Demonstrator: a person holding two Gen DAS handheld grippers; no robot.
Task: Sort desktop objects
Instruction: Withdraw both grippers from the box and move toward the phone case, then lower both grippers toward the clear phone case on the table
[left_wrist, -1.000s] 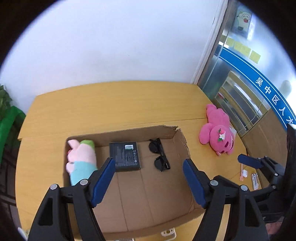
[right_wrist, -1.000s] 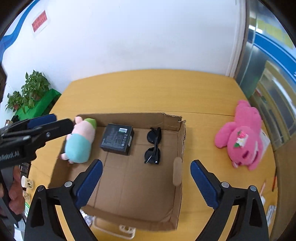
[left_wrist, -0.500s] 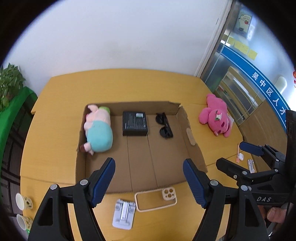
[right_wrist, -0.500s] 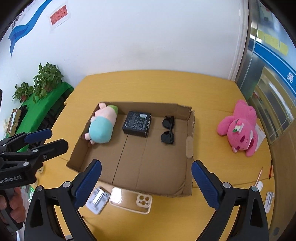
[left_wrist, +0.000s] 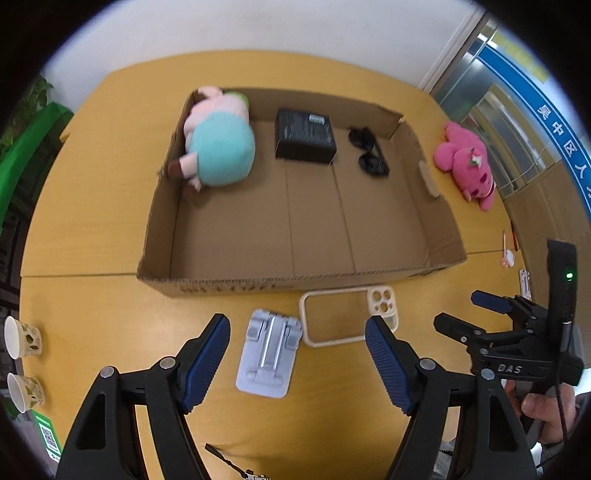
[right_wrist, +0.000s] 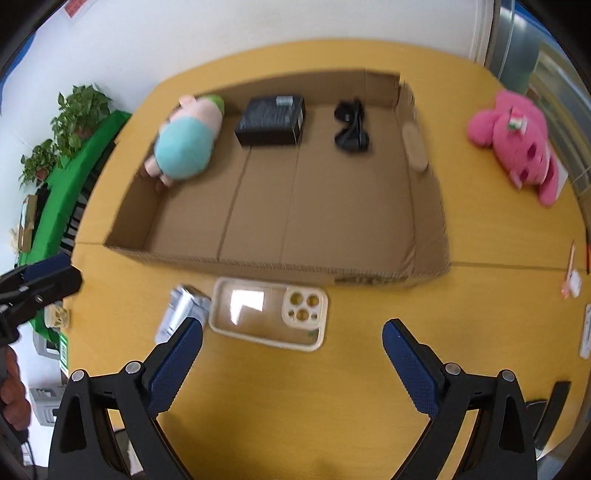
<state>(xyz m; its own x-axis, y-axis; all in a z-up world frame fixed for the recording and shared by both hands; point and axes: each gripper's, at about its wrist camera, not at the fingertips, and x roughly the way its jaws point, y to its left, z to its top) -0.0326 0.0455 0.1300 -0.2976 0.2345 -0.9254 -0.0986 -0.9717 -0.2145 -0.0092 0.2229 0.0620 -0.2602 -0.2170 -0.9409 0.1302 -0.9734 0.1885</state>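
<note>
Cardboard box (left_wrist: 436, 206): open-topped, shallow, resting on yellow wooden table (left_wrist: 92, 221); near wall just beyond phone case and stand.
Box contents, far left: plush pig (left_wrist: 218, 147) in teal and pink, lying against left wall.
Box contents, far middle: black carton (left_wrist: 304, 134), flat on floor of box, label on upper face.
Box contents, far right: black sunglasses (left_wrist: 369, 157), folded, beside carton, apart from it.
Phone case (left_wrist: 347, 317): cream, transparent back, camera cut-outs toward right; flat on table, just outside near wall of box.
Phone stand (left_wrist: 267, 354): pale grey, folded flat, just left of case, edges close or touching; cannot tell which.
Pink plush (left_wrist: 467, 164): on table right of box, outside it, well apart from case.
Left gripper (left_wrist: 297, 360): blue-padded fingers spread wide, nothing held; above table, stand and left part of case lying between fingers in left wrist view.
Right gripper (right_wrist: 291, 360): fingers spread wide, nothing held; above bare table near case, left finger overlapping stand in right wrist view.
Paper cups (left_wrist: 22, 339): two, at left table edge.
Small items (right_wrist: 570, 282): at right table edge, too blurred to identify.
Potted plants (right_wrist: 70, 122): beyond table, left, on green surface.
</note>
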